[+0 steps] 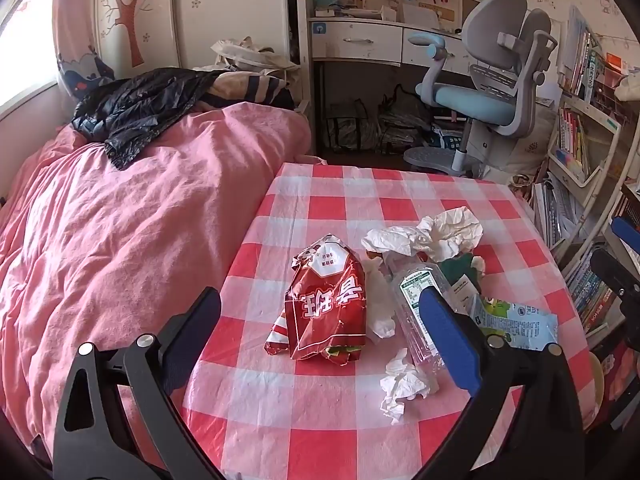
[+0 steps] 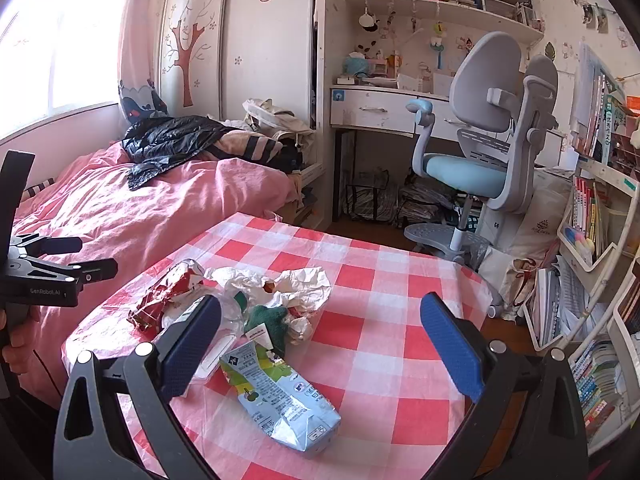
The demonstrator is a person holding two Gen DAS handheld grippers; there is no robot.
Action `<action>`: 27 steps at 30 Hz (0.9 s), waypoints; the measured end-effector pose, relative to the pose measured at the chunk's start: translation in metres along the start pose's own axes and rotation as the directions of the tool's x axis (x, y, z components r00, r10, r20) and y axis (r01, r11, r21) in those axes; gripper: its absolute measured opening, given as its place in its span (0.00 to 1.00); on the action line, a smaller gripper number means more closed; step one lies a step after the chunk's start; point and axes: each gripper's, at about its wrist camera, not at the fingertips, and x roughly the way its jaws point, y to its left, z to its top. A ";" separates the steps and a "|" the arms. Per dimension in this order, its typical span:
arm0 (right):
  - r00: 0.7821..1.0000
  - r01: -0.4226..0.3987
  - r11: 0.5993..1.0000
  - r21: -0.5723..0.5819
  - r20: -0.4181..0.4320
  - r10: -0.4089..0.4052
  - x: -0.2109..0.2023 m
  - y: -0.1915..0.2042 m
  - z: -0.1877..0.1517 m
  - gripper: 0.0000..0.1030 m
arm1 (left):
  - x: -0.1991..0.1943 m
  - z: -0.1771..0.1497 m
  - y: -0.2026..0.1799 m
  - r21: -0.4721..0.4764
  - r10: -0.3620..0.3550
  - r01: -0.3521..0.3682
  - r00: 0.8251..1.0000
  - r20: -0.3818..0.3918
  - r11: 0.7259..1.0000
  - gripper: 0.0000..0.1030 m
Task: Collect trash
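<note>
Trash lies on a red-and-white checked table (image 1: 320,420). A red snack bag (image 1: 326,308) lies in the middle, between the open jaws of my left gripper (image 1: 320,320). Beside it lie a clear plastic bottle (image 1: 412,304), crumpled white paper (image 1: 440,232), small tissue wads (image 1: 402,384) and a light blue wrapper (image 1: 516,322). In the right wrist view my right gripper (image 2: 320,332) is open and empty above the blue wrapper (image 2: 280,396). The red bag (image 2: 160,300), white paper (image 2: 288,280) and a dark green item (image 2: 268,322) lie beyond it.
A bed with a pink duvet (image 1: 120,220) and a black jacket (image 1: 136,108) lies left of the table. A desk (image 2: 372,112) and a grey-blue chair (image 2: 488,132) stand behind. Bookshelves (image 2: 592,220) line the right side. The left gripper's body (image 2: 36,272) shows at the left edge.
</note>
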 end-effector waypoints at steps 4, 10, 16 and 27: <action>1.000 -0.002 1.000 -0.010 -0.005 0.002 0.002 0.001 0.000 0.93 | 0.001 -0.001 0.000 0.000 -0.001 0.001 1.000 0.001 1.000 0.93; 1.000 0.014 1.000 -0.011 -0.013 -0.014 0.002 -0.002 0.000 0.93 | 0.001 -0.001 0.000 0.002 -0.002 0.002 1.000 -0.002 1.000 0.93; 1.000 -0.001 1.000 -0.003 0.001 0.001 0.002 -0.009 -0.001 0.93 | 0.002 -0.002 0.000 0.005 -0.001 0.001 1.000 -0.003 1.000 0.93; 1.000 -0.006 1.000 -0.025 -0.006 0.006 0.000 0.006 -0.002 0.93 | 0.008 -0.008 -0.006 0.025 0.005 -0.004 1.000 -0.022 1.000 0.93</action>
